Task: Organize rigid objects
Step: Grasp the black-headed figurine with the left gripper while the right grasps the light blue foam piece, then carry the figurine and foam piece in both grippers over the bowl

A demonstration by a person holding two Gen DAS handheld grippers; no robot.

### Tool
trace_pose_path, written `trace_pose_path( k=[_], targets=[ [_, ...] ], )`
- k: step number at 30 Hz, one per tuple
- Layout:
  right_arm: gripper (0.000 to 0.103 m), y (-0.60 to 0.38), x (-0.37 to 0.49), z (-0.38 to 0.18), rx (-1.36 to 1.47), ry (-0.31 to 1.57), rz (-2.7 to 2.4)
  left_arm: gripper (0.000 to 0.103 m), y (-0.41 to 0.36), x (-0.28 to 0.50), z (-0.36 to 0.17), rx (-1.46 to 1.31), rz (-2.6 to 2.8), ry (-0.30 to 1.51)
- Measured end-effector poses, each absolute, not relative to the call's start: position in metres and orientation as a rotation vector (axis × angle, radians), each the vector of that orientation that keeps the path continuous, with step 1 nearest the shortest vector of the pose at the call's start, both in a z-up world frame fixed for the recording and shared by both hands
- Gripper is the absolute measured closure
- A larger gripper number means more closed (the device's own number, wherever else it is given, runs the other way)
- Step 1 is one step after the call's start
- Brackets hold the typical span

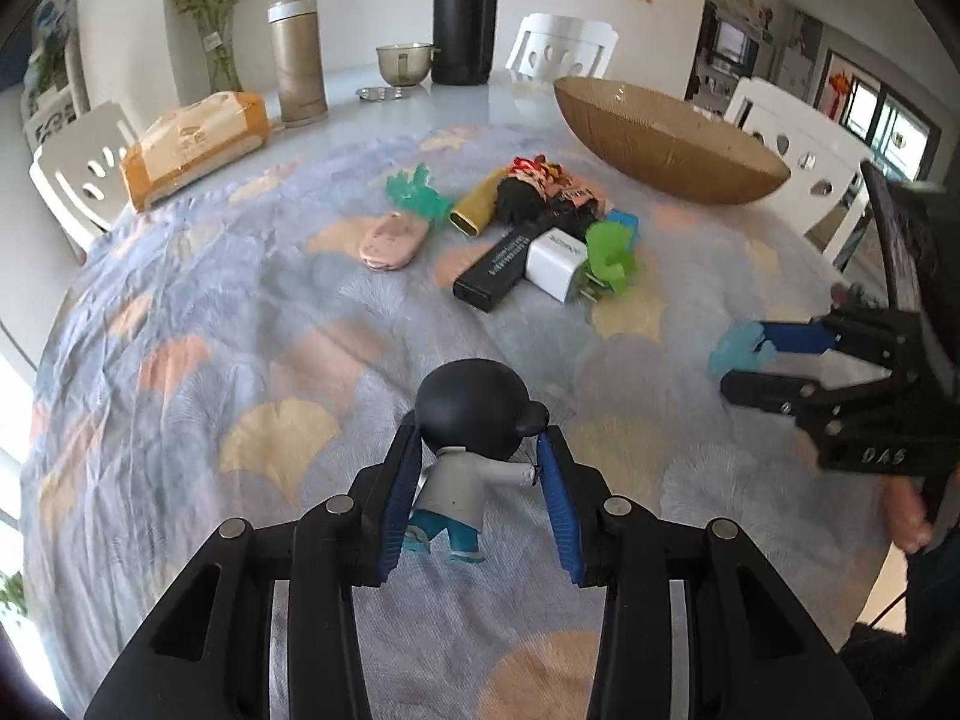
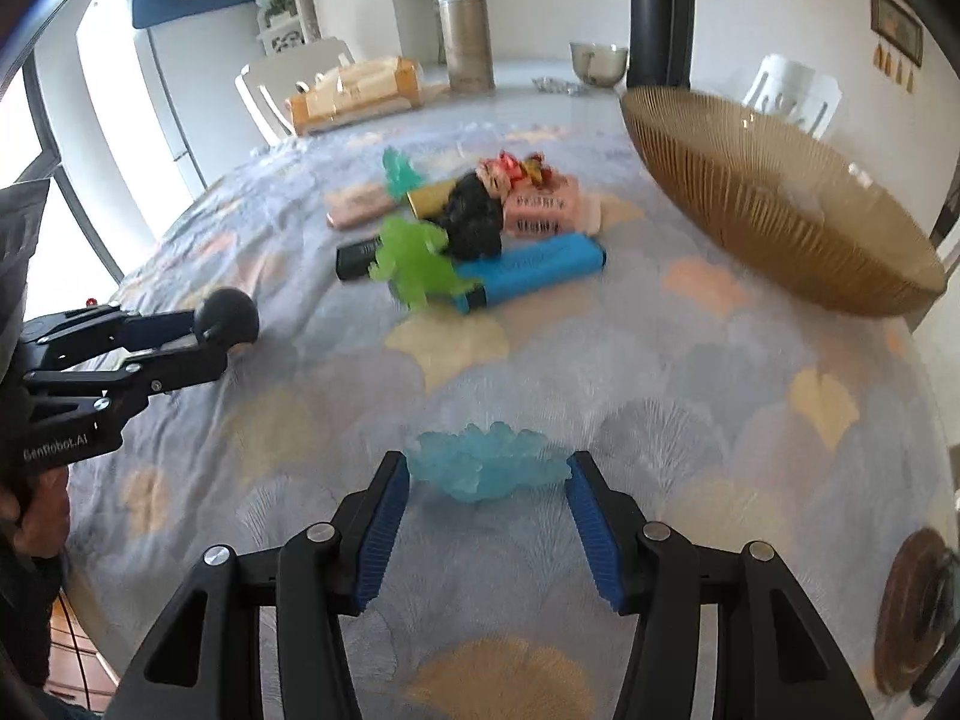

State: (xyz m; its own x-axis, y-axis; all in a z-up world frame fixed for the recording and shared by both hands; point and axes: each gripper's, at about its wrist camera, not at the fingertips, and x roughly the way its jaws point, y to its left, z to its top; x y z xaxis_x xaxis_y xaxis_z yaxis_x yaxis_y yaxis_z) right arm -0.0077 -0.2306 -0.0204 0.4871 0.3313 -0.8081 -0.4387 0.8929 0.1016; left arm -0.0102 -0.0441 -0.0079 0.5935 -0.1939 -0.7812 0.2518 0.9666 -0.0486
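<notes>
My left gripper (image 1: 477, 450) is shut on a doll figurine (image 1: 465, 450) with a black round head, grey coat and teal trousers; it also shows in the right wrist view (image 2: 228, 315). My right gripper (image 2: 489, 474) is shut on a pale blue translucent toy (image 2: 489, 468), also visible in the left wrist view (image 1: 735, 348). A wide brown ribbed bowl (image 1: 672, 141) (image 2: 774, 198) stands at the back right. A pile lies mid-table: green toy (image 2: 417, 264), blue bar (image 2: 534, 267), black bar (image 1: 495, 267), white charger (image 1: 555, 264), dark-haired doll (image 1: 543, 192), pink case (image 1: 393, 240).
The table carries a patterned blue cloth (image 1: 240, 360). At the far edge are a tissue pack (image 1: 195, 147), a gold canister (image 1: 297, 60), a black flask (image 1: 465, 12) and a small metal bowl (image 1: 405, 63). White chairs (image 1: 564, 45) ring the table.
</notes>
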Motion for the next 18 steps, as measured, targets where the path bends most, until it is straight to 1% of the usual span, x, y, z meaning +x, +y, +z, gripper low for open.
trace_pose_path(
  k=[1, 2, 3, 6, 7, 12, 13, 15, 18],
  targets=[
    [0.050, -0.232, -0.009, -0.020, -0.113, 0.957, 0.473, 0.054, -0.044, -0.011, -0.009, 0.066, -0.260, 0.904],
    [0.046, -0.236, -0.011, -0.020, -0.094, 0.958, 0.479, 0.053, -0.043, -0.011, -0.010, 0.060, -0.255, 0.905],
    [0.037, -0.237, -0.011, -0.020, -0.084, 0.961, 0.476, 0.049, -0.042, -0.012, -0.011, 0.053, -0.251, 0.909],
    [0.035, -0.243, -0.013, -0.020, -0.070, 0.968, 0.475, 0.040, -0.035, -0.009, -0.014, 0.012, -0.235, 0.923],
    [0.035, -0.243, -0.013, -0.020, -0.068, 0.972, 0.478, 0.040, -0.032, -0.007, -0.015, -0.009, -0.234, 0.925],
    [0.035, -0.235, -0.008, -0.019, -0.036, 0.983, 0.477, 0.040, -0.042, 0.001, -0.019, -0.037, -0.281, 0.952],
    [0.036, -0.232, -0.007, -0.019, -0.048, 0.985, 0.463, 0.042, -0.046, 0.001, -0.019, -0.012, -0.273, 0.947],
    [0.051, -0.225, -0.008, -0.019, -0.099, 0.977, 0.415, 0.054, -0.057, -0.002, -0.017, 0.053, -0.260, 0.929],
    [0.051, -0.223, -0.011, -0.018, -0.136, 0.959, 0.411, 0.055, -0.072, -0.007, -0.016, 0.167, -0.222, 0.903]
  ],
)
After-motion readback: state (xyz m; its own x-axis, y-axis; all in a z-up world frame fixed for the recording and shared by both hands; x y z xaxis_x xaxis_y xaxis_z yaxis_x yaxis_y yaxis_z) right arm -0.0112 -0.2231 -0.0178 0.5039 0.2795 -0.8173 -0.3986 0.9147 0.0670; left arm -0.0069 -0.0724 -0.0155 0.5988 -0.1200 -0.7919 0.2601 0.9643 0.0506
